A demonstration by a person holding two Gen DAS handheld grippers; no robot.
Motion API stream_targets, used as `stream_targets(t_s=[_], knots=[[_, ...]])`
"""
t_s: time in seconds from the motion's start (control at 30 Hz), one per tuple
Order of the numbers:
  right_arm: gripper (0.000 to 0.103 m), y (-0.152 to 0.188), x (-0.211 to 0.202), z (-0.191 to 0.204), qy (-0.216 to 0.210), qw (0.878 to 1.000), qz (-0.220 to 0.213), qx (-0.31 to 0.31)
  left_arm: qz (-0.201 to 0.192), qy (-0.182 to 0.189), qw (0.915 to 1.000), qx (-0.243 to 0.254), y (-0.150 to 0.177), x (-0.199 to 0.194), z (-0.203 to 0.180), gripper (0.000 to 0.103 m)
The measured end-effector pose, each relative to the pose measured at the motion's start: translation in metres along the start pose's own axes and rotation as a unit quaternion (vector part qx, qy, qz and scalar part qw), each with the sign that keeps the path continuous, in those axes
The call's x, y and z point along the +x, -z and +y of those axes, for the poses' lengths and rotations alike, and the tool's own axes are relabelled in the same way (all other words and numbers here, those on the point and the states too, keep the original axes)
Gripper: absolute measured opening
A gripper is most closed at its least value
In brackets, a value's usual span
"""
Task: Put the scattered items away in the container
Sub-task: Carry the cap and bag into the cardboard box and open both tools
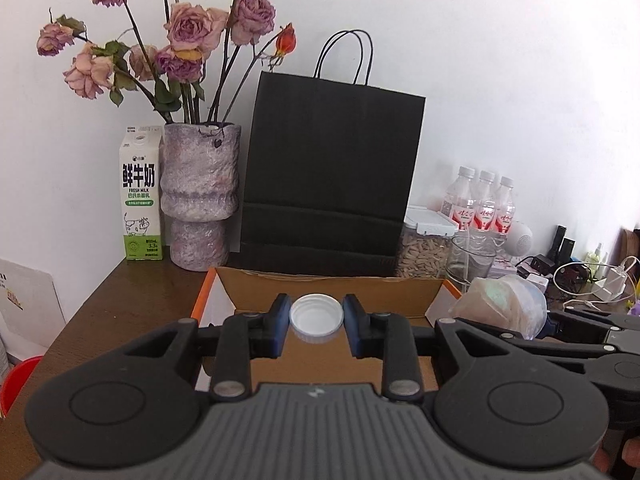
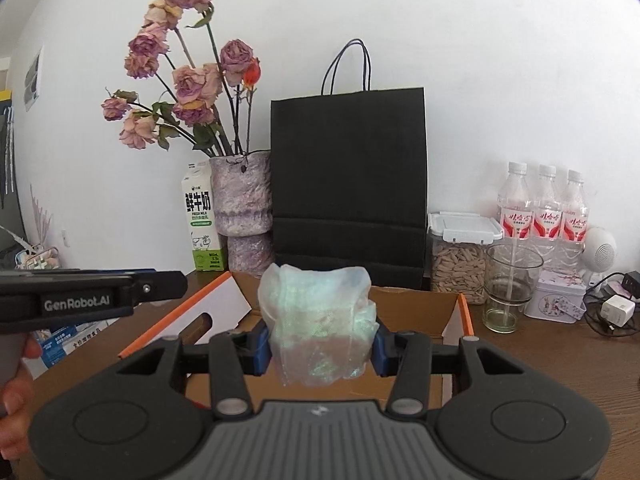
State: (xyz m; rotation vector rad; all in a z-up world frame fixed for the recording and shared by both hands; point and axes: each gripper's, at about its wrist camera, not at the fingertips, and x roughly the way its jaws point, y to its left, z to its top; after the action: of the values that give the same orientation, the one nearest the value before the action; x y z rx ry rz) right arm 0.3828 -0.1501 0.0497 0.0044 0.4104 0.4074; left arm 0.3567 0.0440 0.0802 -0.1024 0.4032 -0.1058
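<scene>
Over open cardboard box (image 1: pixel 332 280): left gripper (image 1: pixel 316 320) clamped on white bottle cap (image 1: pixel 316 317); right gripper (image 2: pixel 319 346) clamped on iridescent mesh bundle (image 2: pixel 318 320).

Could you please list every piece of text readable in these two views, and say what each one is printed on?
"鲜牛奶" and "FRESH MILK": milk carton.
"3.3": same carton, lower green band.
"GenRobot.AI": side of the left gripper.
Red labels on the three water bottles: too blurred to read.
Blue packet at left edge: too small to read.

White cap (image 1: pixel 316 317), iridescent pouch (image 2: pixel 319 326), brown box (image 1: pixel 328 292) (orange-edged), black bag (image 1: pixel 332 168)
</scene>
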Motion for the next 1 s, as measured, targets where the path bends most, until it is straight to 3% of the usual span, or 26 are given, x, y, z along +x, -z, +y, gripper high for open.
stream_targets(t_s=[0.2,0.43,0.5,0.57,0.6,0.67,0.7,0.73,0.77,1.0], knots=[[0.045,0.009,0.044,-0.015,0.023,0.998,0.062,0.005,0.064,0.003,0.9976,-0.025,0.013,0.051,0.014,0.029],[0.046,0.030,0.065,-0.015,0.027,0.994,0.108,-0.012,0.122,-0.009,0.9924,-0.017,0.033,0.076,0.016,0.029],[0.050,0.034,0.069,-0.014,0.031,0.992,0.124,-0.016,0.137,-0.010,0.9904,-0.020,0.035,0.079,0.017,0.030],[0.062,0.036,0.069,-0.013,0.035,0.991,0.128,-0.015,0.138,-0.013,0.9902,-0.012,0.036,0.078,0.015,0.032],[0.067,0.035,0.068,-0.013,0.036,0.991,0.127,-0.015,0.136,-0.017,0.9905,-0.008,0.037,0.077,0.014,0.035],[0.092,0.034,0.065,-0.014,0.038,0.992,0.122,-0.014,0.132,-0.020,0.9911,0.001,0.037,0.074,0.011,0.060],[0.095,0.034,0.065,-0.014,0.039,0.992,0.123,-0.014,0.128,-0.023,0.9915,0.004,0.037,0.073,0.010,0.070],[0.097,0.034,0.065,-0.014,0.041,0.991,0.125,-0.014,0.124,-0.026,0.9920,0.009,0.036,0.071,0.007,0.090],[0.098,0.033,0.066,-0.015,0.045,0.991,0.128,-0.011,0.116,-0.029,0.9927,0.013,0.035,0.068,0.006,0.103],[0.101,0.029,0.057,-0.018,0.047,0.991,0.123,-0.002,0.092,-0.046,0.9940,0.037,0.030,0.057,-0.003,0.103]])
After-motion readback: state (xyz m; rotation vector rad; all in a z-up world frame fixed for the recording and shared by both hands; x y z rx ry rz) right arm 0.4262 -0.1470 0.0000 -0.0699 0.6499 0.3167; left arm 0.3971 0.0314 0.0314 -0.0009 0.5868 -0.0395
